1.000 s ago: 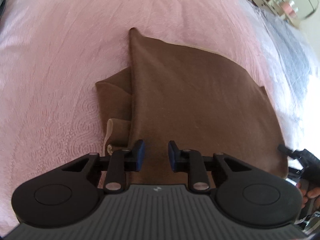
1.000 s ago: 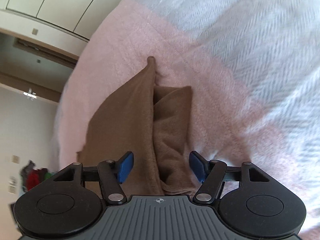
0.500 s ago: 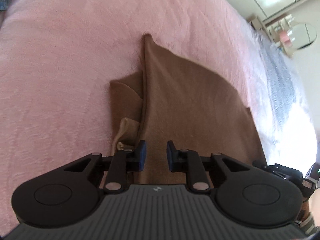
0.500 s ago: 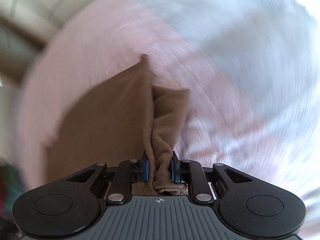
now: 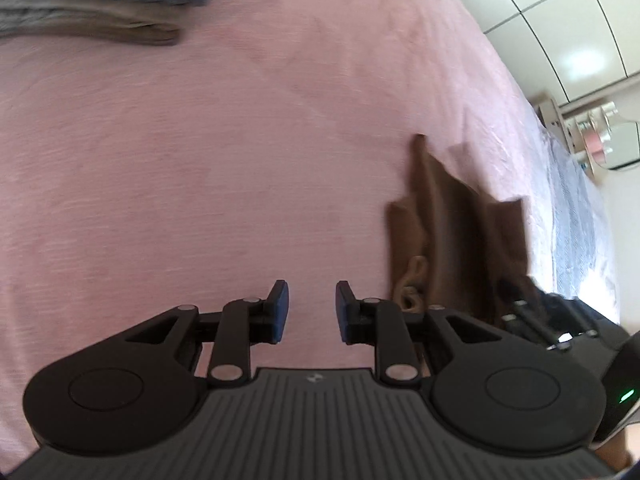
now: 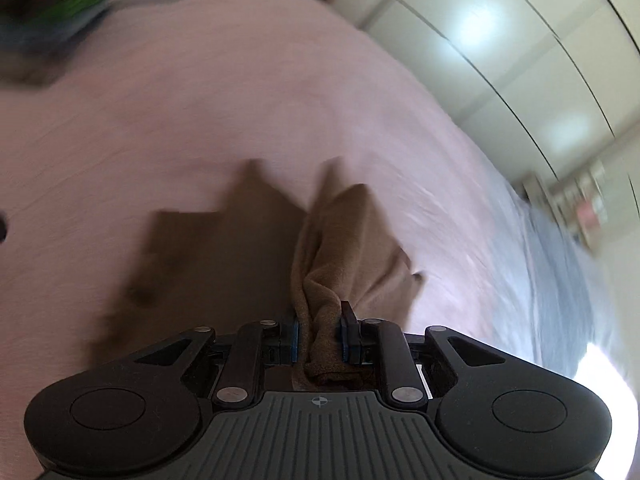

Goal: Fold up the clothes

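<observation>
On the pink bedspread (image 5: 200,160), the soft brown folded garment (image 6: 352,240) is clamped at six o'clock by the right gripper (image 6: 318,334), the left gripper (image 5: 308,312) held narrowly apart and empty, so the folds could be undone by dragging.

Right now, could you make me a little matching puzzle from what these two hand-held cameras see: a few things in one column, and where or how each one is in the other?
Things:
1. left gripper
2. right gripper
3. brown garment
4. stack of clothes
5. pink bedcover

States:
A. lying at the far edge of the bed
B. spread under everything
C. bunched and pinched at one end
D. jaws apart, nothing between them
E. clamped on cloth

Pairs: 1-D, 2-E, 3-C, 4-A, 5-B
</observation>
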A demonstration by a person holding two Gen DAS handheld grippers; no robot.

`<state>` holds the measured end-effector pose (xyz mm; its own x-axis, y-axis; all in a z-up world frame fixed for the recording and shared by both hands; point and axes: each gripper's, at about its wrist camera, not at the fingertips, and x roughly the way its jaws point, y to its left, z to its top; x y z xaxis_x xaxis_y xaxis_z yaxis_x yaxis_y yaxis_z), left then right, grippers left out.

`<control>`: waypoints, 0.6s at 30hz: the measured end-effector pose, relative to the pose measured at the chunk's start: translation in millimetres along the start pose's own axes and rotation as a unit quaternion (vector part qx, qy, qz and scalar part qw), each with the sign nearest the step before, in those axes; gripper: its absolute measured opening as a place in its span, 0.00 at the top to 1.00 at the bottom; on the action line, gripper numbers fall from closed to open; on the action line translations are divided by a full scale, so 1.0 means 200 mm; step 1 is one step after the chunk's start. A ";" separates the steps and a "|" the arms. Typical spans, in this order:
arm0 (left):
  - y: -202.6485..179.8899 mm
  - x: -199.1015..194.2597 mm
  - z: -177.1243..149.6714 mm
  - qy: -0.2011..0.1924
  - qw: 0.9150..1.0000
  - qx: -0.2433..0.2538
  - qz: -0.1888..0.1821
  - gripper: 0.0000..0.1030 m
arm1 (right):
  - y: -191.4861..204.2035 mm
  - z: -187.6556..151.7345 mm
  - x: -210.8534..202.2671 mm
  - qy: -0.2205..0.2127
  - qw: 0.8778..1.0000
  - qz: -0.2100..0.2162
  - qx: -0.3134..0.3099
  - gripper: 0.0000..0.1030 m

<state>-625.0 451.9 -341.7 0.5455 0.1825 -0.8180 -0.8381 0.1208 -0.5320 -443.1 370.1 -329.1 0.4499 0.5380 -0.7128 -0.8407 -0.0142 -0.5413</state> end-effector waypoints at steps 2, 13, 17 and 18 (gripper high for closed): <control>0.07 -0.01 0.00 0.003 1.000 -0.009 0.002 0.81 | 0.16 0.00 0.05 0.009 0.999 0.009 -0.032 0.83; 0.07 -0.04 -0.03 0.024 0.995 -0.036 -0.089 0.81 | 0.05 -0.09 -0.17 0.006 0.996 0.084 0.034 0.24; -0.06 0.06 -0.05 0.057 0.982 -0.053 -0.171 0.79 | -0.25 -0.25 -0.19 0.051 0.976 0.096 0.191 0.24; -0.09 0.10 -0.06 0.068 0.978 -0.061 -0.185 0.78 | -0.34 -0.30 -0.17 0.063 0.962 0.099 0.246 0.29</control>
<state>-599.3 441.9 -350.2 0.8137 0.0156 -0.5811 -0.5813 0.0359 -0.8129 -382.5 301.9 -295.3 0.2733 0.4582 -0.8458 -0.9406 0.3112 -0.1354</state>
